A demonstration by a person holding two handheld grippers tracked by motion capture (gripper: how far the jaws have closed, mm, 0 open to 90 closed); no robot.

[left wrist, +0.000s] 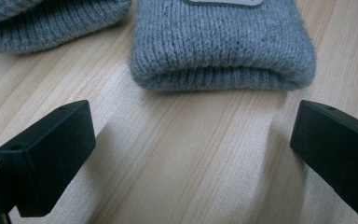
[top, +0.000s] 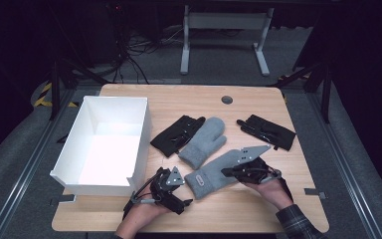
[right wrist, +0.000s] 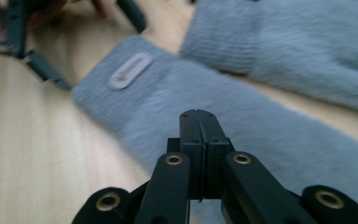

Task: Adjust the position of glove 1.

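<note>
At lower centre, right gripper clenched empty over grey mitten, left gripper released: may snag knit.

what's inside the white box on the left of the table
The open white rectangular box shows a bare white floor and inner walls, with nothing visible inside. Its near wall hides a strip of the floor just behind it, so that part can't be checked.

The near grey mitten is blurred; its patch's lettering is unreadable.
</note>
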